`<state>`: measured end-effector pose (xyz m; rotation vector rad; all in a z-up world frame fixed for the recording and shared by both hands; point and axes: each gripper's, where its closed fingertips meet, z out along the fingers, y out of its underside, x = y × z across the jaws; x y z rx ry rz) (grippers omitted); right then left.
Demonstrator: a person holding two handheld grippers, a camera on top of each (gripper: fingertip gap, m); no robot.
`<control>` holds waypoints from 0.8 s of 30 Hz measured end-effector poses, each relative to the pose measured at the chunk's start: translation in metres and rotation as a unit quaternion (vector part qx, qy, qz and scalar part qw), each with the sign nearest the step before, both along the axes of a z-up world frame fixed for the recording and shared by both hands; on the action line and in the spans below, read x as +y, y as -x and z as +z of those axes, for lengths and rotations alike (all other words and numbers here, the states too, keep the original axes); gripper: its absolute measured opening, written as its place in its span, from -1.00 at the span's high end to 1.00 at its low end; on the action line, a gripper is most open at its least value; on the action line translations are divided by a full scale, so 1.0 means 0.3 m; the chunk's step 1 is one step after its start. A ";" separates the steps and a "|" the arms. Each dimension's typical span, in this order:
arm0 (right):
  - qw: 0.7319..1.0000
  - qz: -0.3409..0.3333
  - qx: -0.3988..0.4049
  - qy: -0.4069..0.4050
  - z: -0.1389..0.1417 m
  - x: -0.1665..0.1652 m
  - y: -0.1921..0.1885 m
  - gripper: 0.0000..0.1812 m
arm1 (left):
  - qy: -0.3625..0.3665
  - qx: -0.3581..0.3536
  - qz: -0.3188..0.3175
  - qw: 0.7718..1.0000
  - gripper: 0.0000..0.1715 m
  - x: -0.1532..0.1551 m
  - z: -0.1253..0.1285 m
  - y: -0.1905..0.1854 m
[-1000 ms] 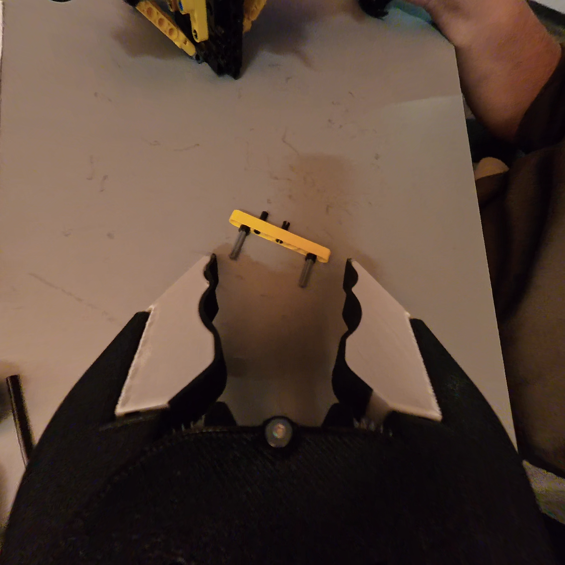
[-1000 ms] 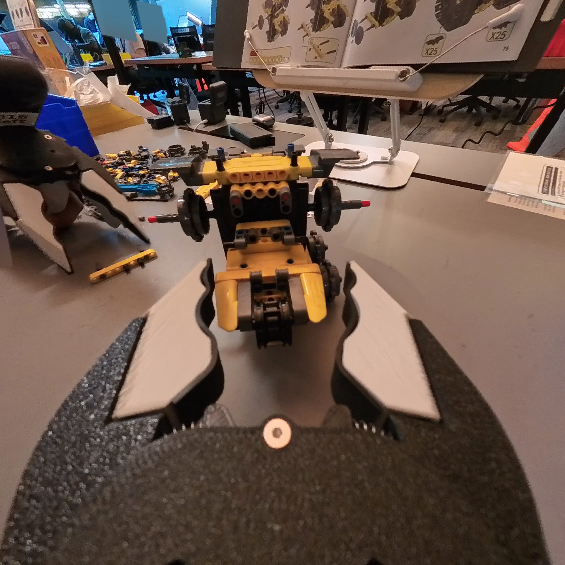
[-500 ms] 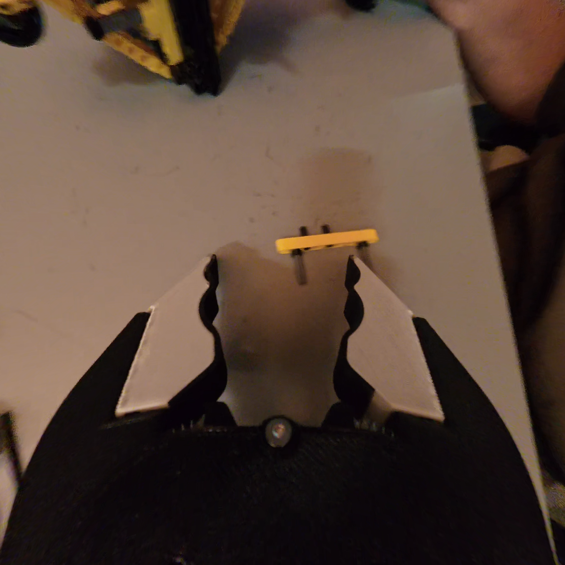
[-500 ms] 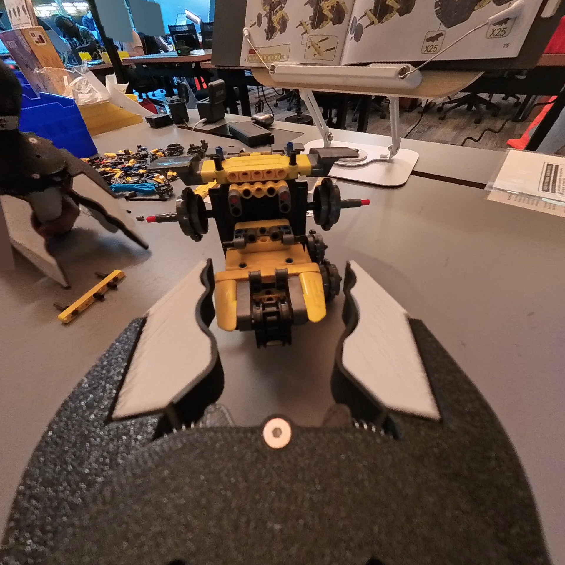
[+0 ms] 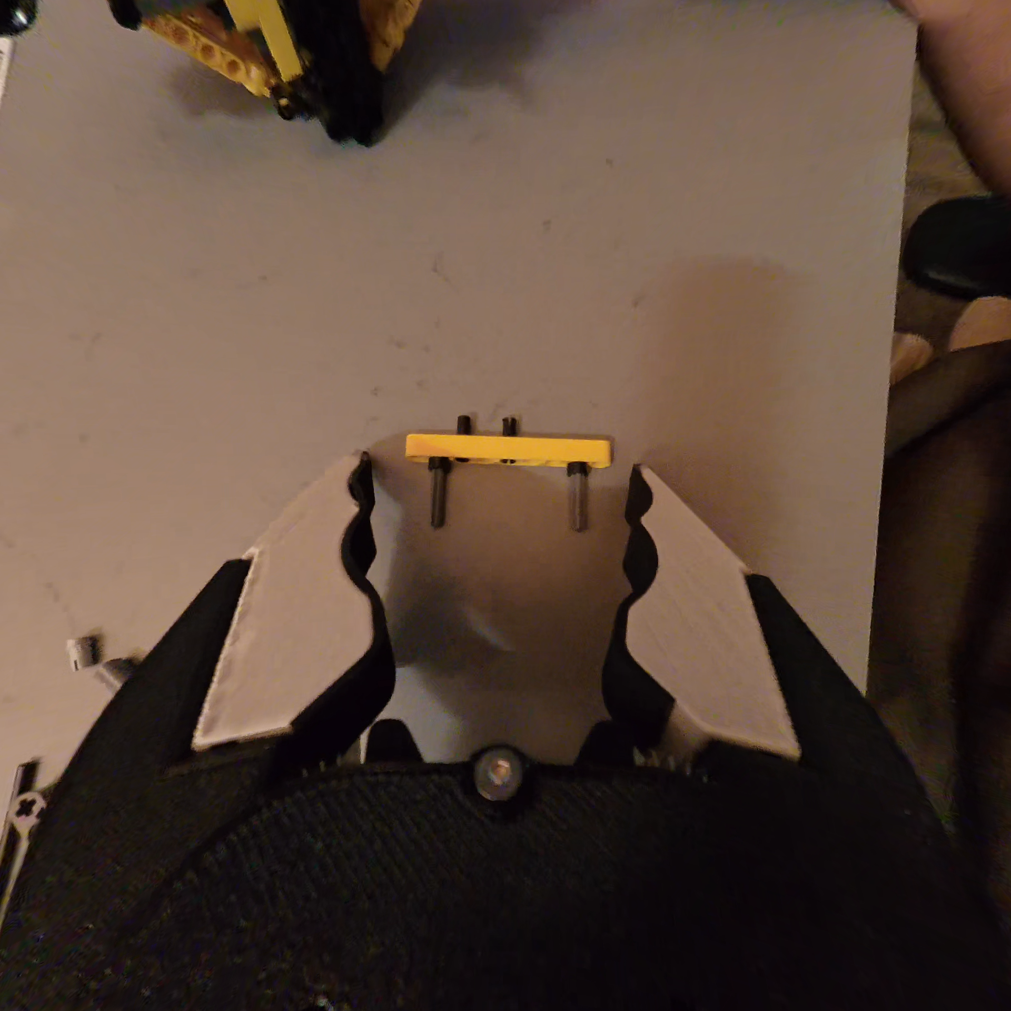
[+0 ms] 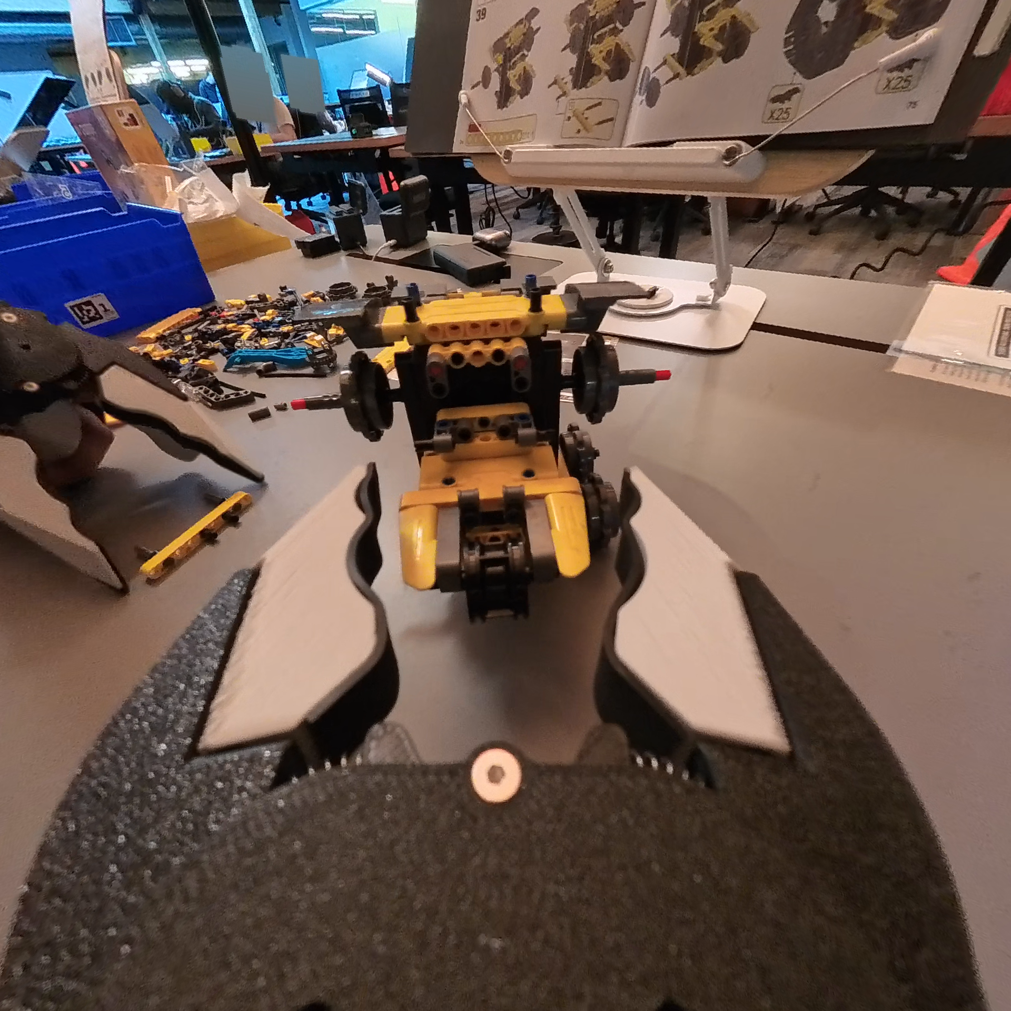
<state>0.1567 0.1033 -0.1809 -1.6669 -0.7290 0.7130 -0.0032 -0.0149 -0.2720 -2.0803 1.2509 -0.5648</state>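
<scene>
A thin yellow beam (image 5: 507, 452) with black and grey pins lies flat on the grey table, just beyond and between the tips of my open, empty left gripper (image 5: 498, 465). The same beam shows in the right wrist view (image 6: 194, 535), under the left gripper (image 6: 180, 525). A yellow and black brick vehicle model (image 6: 487, 437) stands on the table, its front end between the tips of my open, empty right gripper (image 6: 498, 481). The model's corner shows at the top of the left wrist view (image 5: 306, 65).
A pile of loose brick parts (image 6: 257, 344) and a blue bin (image 6: 93, 268) lie at the back left. An open instruction booklet on a white stand (image 6: 678, 98) stands behind the model. The table's near edge (image 5: 897, 383) and a person's arm (image 5: 963, 76) are at the right. Small loose pins (image 5: 85, 654) lie at the left.
My left gripper has shifted and turned so the yellow beam now sits squarely centred between its tips. The right gripper has edged slightly closer to the model.
</scene>
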 end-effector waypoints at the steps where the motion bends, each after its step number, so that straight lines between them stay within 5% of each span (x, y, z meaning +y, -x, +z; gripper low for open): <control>1: 1.000 -0.001 0.001 -0.001 0.001 0.000 -0.001 0.04 | 0.003 0.000 0.001 1.000 -0.07 0.001 -0.001 -0.001; 14: 1.000 -0.008 0.001 0.001 0.000 0.005 -0.006 0.04 | -0.012 -0.025 0.034 0.999 0.16 0.030 0.030 -0.055; 24: 1.000 -0.007 -0.012 -0.005 -0.005 0.000 0.002 0.05 | -0.024 -0.079 0.135 0.987 0.17 0.250 0.084 -0.181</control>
